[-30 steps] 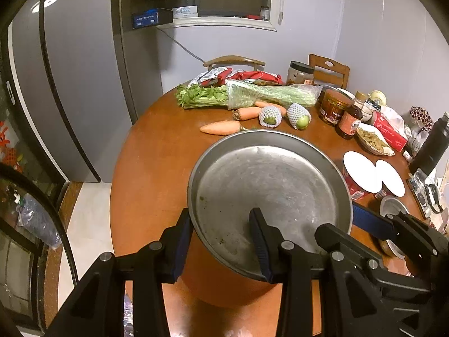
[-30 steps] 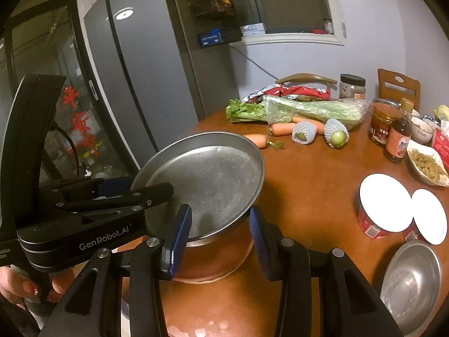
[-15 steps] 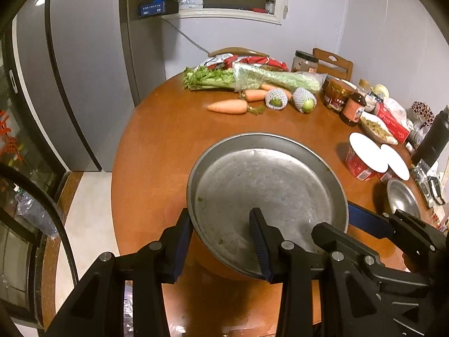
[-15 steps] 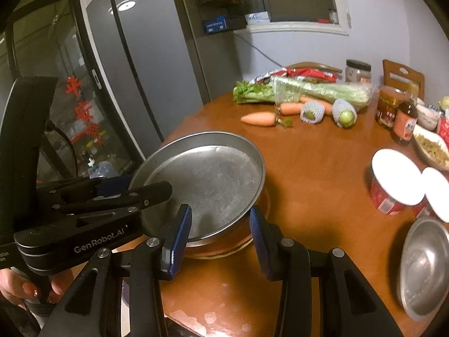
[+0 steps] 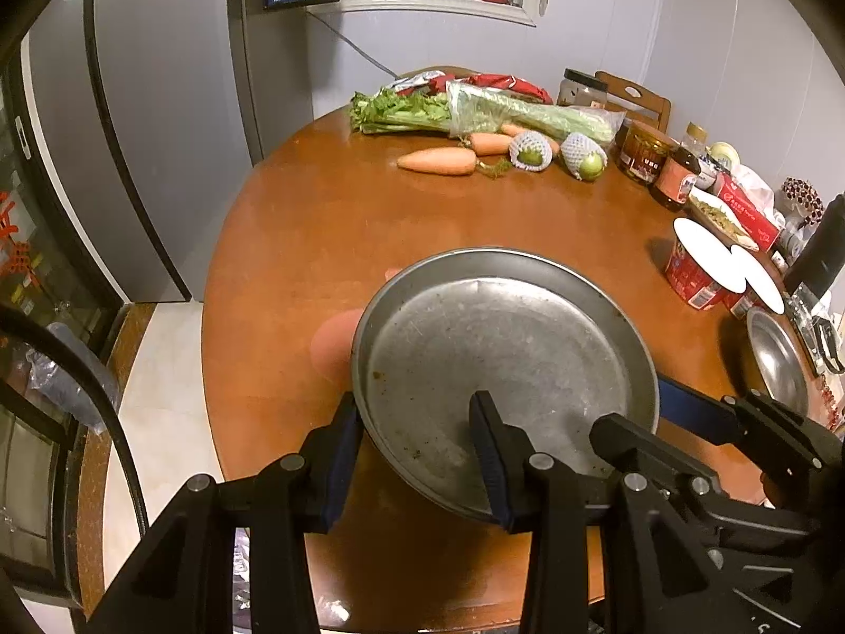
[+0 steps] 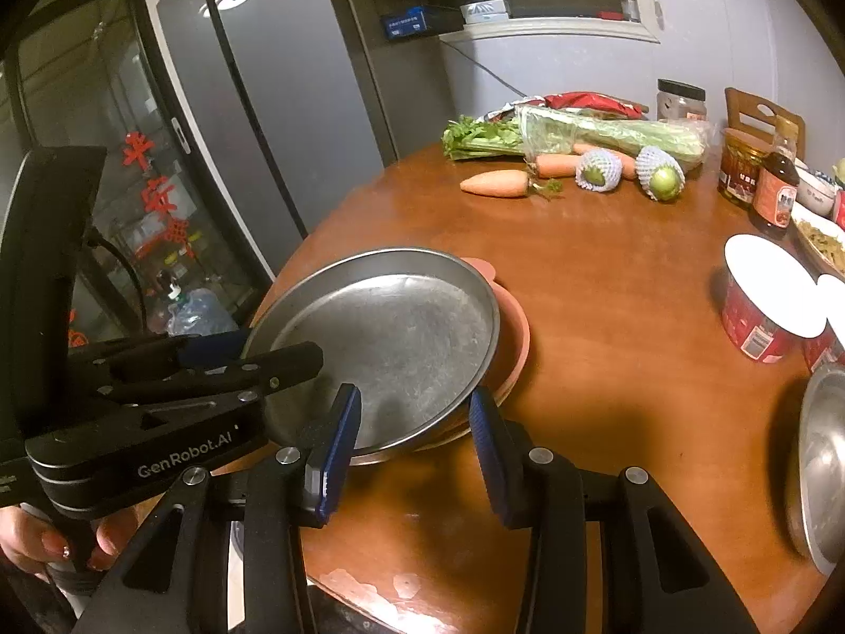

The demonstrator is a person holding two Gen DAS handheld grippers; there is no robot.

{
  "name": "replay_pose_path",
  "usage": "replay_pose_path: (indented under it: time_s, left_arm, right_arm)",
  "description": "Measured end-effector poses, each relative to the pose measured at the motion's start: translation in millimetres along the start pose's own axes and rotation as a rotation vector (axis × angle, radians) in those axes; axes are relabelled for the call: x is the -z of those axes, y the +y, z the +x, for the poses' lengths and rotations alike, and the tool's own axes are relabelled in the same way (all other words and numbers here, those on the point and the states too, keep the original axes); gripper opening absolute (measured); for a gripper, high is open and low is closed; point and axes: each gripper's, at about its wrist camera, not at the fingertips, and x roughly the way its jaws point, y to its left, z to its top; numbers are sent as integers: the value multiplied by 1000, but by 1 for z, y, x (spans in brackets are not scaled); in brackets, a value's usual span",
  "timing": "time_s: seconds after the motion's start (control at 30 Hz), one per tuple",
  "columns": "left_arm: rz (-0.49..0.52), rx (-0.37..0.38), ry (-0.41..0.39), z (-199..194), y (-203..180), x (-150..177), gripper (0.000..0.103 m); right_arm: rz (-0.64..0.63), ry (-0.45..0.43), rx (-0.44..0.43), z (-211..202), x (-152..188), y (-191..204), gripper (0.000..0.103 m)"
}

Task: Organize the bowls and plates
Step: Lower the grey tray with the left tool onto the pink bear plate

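Observation:
A large steel plate (image 5: pixel 501 348) is carried over the near side of the round wooden table (image 5: pixel 317 232), and both grippers hold it by the rim. My left gripper (image 5: pixel 414 407) is shut on the near rim, one finger inside the plate and one outside. On the rim at the other side my right gripper (image 6: pixel 414 399) is shut in the same way; its blue pad (image 5: pixel 686 409) shows in the left wrist view. A pink plate (image 6: pixel 515 327) lies on the table right under the steel plate (image 6: pixel 380 338). Whether the two touch I cannot tell.
A second steel bowl (image 6: pixel 824 470) sits at the table's right edge, next to red cups with white lids (image 6: pixel 766 301). Carrots (image 5: pixel 438 161), celery, netted fruit and jars (image 5: pixel 641 150) line the far side. A fridge stands left; a hand (image 6: pixel 47 539) holds the left gripper.
Both grippers have come down toward the table with the steel plate. The pink plate now shows close beneath it. Both grips are unchanged.

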Motion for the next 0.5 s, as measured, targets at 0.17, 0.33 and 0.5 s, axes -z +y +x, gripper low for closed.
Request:
replay_pose_path:
  time_s: [0.17, 0.33, 0.5]
  left_arm:
    - [9, -11, 2, 4, -1, 3, 41]
    - [9, -12, 7, 6, -1, 3, 41]
    - [8, -15, 4, 4, -3, 1, 41]
  right_arm:
    - [3, 12, -1, 4, 2, -1, 45]
    - [9, 16, 1, 7, 2, -1, 45]
    - [16, 19, 3, 9, 2, -3, 45]
